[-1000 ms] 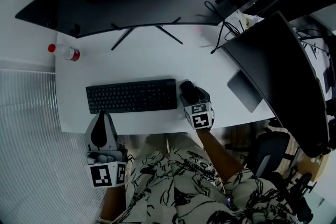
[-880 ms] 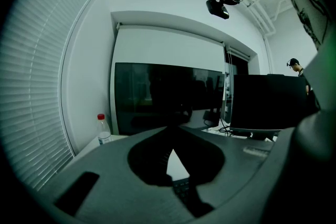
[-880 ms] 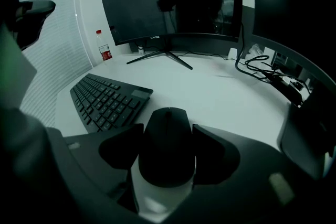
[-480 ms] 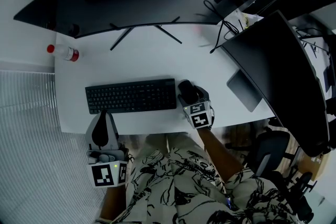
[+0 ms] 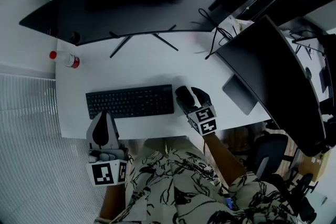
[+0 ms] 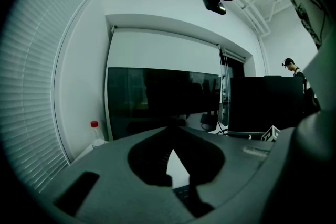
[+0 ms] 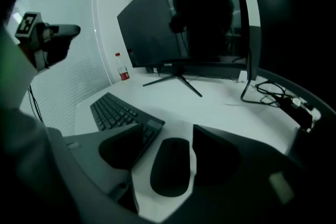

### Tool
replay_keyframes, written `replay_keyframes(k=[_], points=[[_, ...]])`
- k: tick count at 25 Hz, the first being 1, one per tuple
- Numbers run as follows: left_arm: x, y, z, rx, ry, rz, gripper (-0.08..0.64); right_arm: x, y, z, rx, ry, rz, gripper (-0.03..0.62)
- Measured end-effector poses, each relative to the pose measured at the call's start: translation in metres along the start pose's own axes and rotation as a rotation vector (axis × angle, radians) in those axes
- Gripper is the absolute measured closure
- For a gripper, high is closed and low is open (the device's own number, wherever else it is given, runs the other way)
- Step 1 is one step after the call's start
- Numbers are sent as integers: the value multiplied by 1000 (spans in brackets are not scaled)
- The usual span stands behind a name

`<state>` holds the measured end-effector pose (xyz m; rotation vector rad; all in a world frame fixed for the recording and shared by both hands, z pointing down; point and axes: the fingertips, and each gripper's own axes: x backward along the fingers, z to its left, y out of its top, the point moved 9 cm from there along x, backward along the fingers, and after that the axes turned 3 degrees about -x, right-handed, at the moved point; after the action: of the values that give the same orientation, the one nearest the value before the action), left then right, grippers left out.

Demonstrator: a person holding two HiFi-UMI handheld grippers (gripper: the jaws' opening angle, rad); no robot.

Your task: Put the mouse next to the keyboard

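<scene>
Well, the smooth, rounded black mouse (image 7: 170,165) lies on the white desk (image 7: 210,97), just beside the flat black keyboard (image 7: 118,113). The right gripper (image 7: 169,132) has its jaws wide apart around it, not squeezing. The left gripper (image 6: 171,136) is pinched together, holding nothing.

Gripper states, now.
Left gripper: shut, empty.
Right gripper: open, mouse between its jaws, not clamped.

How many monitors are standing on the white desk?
2. A wide curved monitor stands along the back edge of the desk; a second monitor stands at the right end. More may be hidden beyond it.
</scene>
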<state>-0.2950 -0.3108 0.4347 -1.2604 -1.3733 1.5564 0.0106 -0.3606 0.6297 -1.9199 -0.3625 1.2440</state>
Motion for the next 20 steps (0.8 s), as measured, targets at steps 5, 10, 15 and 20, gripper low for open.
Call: replay_keyframes(k=[5, 10, 15, 20], points=[[-3, 6, -1, -3, -12, -21, 561, 32, 39, 2, -16, -33, -184, 460], [-4, 12, 0, 0, -19, -41, 561, 60, 71, 9, 6, -50, -301, 586], [-4, 17, 3, -5, -35, -52, 561, 85, 96, 15, -12, -40, -386, 586], [-6, 26, 7, -18, -25, -65, 561, 120, 123, 15, 0, -48, -495, 586]])
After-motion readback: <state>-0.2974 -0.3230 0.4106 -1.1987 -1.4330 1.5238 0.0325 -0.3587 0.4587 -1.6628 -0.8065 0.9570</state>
